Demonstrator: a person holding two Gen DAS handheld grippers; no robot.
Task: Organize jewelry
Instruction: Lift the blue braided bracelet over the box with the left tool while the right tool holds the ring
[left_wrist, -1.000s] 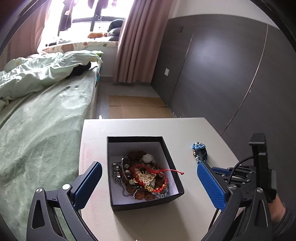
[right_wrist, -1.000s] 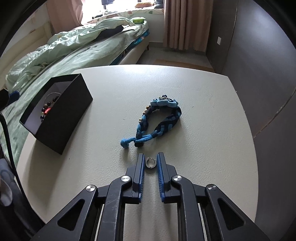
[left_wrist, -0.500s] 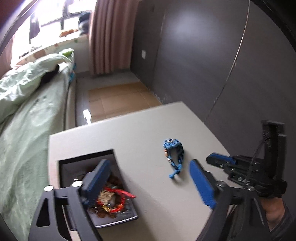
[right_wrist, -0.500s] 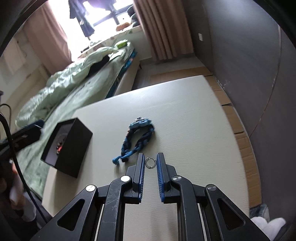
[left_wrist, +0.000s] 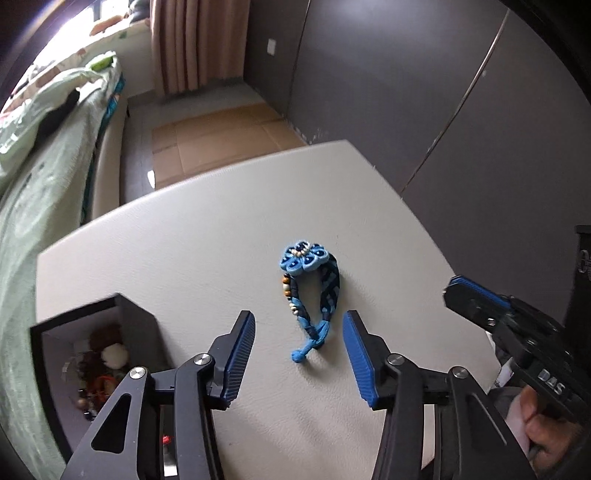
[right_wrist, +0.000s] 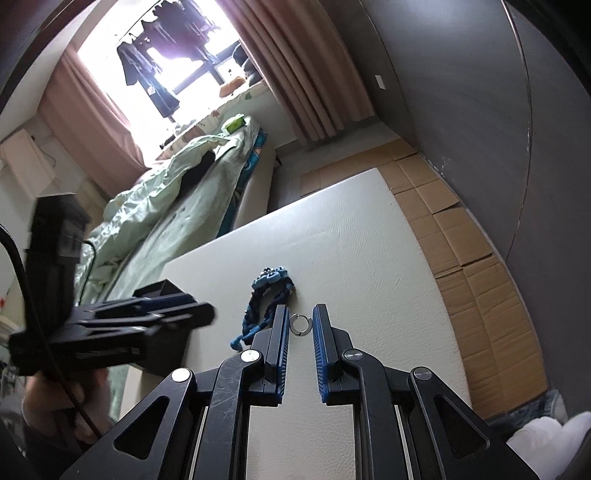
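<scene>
A blue braided bracelet (left_wrist: 310, 291) with a fabric flower lies on the white table (left_wrist: 177, 251). My left gripper (left_wrist: 299, 332) is open, its jaws either side of the bracelet's knotted tail, just above it. A black box (left_wrist: 92, 354) holding several pieces of jewelry stands at the left. My right gripper (right_wrist: 300, 325) is nearly closed around a small silver ring (right_wrist: 297, 325) held between its pads, raised above the table. The bracelet (right_wrist: 269, 295) shows just beyond its left finger. The right gripper (left_wrist: 491, 306) shows at the right in the left wrist view.
A bed with green bedding (right_wrist: 177, 192) runs along the table's left side. A dark wall (left_wrist: 406, 92) stands to the right. Cardboard sheets (right_wrist: 461, 236) cover the floor beyond the table edge. The left gripper (right_wrist: 110, 325) crosses the left of the right wrist view, hiding most of the box.
My left gripper has swung right from over the box to the bracelet. My right gripper has lifted up and back with the ring in it.
</scene>
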